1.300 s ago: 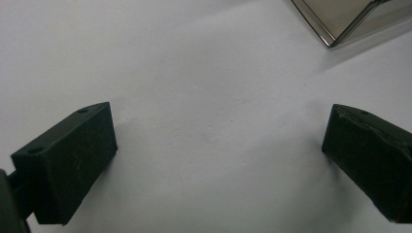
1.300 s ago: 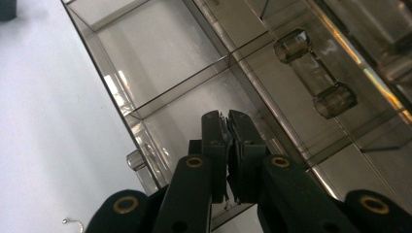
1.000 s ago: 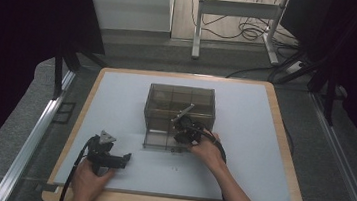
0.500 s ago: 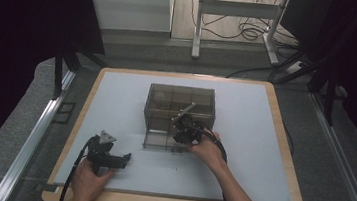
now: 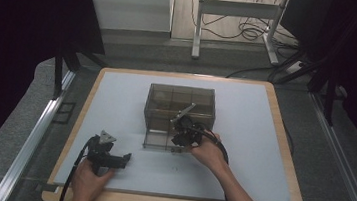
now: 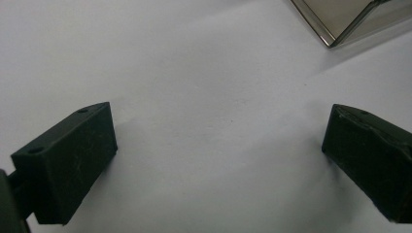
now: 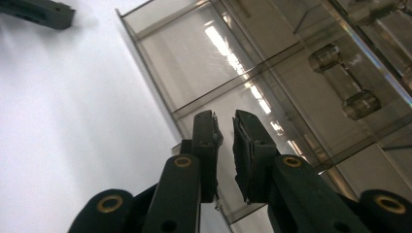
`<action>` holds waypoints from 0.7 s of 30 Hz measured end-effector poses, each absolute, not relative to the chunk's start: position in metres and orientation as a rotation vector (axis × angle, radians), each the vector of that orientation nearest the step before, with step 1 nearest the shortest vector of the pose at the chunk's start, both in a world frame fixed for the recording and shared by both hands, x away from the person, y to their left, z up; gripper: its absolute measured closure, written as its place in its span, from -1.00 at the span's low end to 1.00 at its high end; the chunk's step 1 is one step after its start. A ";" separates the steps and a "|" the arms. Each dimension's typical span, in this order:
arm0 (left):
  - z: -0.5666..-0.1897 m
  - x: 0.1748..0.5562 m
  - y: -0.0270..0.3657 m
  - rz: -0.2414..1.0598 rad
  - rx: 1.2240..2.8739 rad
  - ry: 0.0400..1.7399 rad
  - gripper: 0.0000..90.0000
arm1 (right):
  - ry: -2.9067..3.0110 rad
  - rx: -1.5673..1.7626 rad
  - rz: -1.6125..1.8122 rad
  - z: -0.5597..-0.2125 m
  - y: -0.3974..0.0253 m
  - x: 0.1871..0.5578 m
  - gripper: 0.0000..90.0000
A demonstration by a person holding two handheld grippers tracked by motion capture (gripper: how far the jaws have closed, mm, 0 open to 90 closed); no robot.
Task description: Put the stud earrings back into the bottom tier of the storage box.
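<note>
A smoky clear plastic organizer box [image 5: 166, 99] with divided compartments stands in the middle of the white mat [image 5: 253, 138]. My right gripper [image 5: 183, 131] hovers over the box's low front section. Its jaws are shut to a narrow slit, and nothing shows between the tips [image 7: 226, 131]. The clear dividers [image 7: 218, 92] lie just beyond the jaws, and a clear dumbbell-shaped piece [image 7: 340, 80] sits in a farther compartment. My left gripper [image 5: 122, 159] rests on the mat at the front left, jaws wide open. Bare mat lies between its fingers [image 6: 68, 160].
A corner of the box [image 6: 340, 19] shows at the top right of the left gripper view. The mat lies on a wooden board [image 5: 282, 141] with a metal rail [image 5: 32, 135] along its left side. Cables and table legs [image 5: 200, 22] stand beyond the far edge.
</note>
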State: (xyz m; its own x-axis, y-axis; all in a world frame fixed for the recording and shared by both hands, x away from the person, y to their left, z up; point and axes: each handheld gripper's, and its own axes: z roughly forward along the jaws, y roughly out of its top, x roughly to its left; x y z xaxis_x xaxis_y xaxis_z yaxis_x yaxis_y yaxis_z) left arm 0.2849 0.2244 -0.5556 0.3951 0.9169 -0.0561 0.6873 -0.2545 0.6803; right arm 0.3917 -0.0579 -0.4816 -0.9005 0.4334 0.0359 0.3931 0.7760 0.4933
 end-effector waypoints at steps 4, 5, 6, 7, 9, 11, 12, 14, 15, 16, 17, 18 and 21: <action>-0.556 0.285 0.224 0.471 2.028 1.367 -1.00 | 2.900 0.660 0.782 -0.476 -0.059 0.386 0.72; -0.556 0.285 0.224 0.471 2.028 1.367 -1.00 | 2.902 0.658 0.782 -0.475 -0.060 0.385 0.72; -0.556 0.285 0.224 0.471 2.029 1.366 -1.00 | 2.904 0.654 0.782 -0.474 -0.060 0.384 0.71; -0.555 0.285 0.224 0.471 2.029 1.366 -1.00 | 2.908 0.653 0.779 -0.473 -0.060 0.383 0.71; -0.556 0.285 0.224 0.472 2.021 1.369 -1.00 | 2.914 0.642 0.774 -0.472 -0.062 0.380 0.71; -0.556 0.285 0.224 0.473 2.021 1.369 -1.00 | 2.918 0.638 0.773 -0.472 -0.063 0.377 0.71; -0.556 0.285 0.224 0.473 2.021 1.369 -1.00 | 2.921 0.638 0.769 -0.471 -0.063 0.376 0.71; -0.556 0.285 0.224 0.475 2.023 1.367 -1.00 | 2.929 0.630 0.766 -0.471 -0.065 0.373 0.71; -0.556 0.285 0.224 0.474 2.023 1.367 -1.00 | 2.933 0.626 0.763 -0.471 -0.065 0.371 0.71; -0.556 0.285 0.224 0.474 2.023 1.367 -1.00 | 2.936 0.620 0.761 -0.471 -0.066 0.369 0.70; -0.556 0.285 0.224 0.475 2.019 1.368 -1.00 | 2.939 0.617 0.759 -0.471 -0.066 0.367 0.70; -0.556 0.285 0.224 0.474 2.027 1.365 -1.00 | 2.945 0.613 0.758 -0.471 -0.067 0.366 0.70; -0.556 0.285 0.225 0.474 2.029 1.364 -1.00 | 2.959 0.599 0.742 -0.472 -0.068 0.360 0.70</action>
State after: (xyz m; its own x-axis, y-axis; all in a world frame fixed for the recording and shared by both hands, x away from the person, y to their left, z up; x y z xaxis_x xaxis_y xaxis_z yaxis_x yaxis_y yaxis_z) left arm 0.2850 0.2245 -0.5555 0.3962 0.9166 -0.0540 0.6861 -0.2564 0.6808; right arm 0.3599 -0.0680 -0.4724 -0.9252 0.3745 0.0606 0.3588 0.8118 0.4608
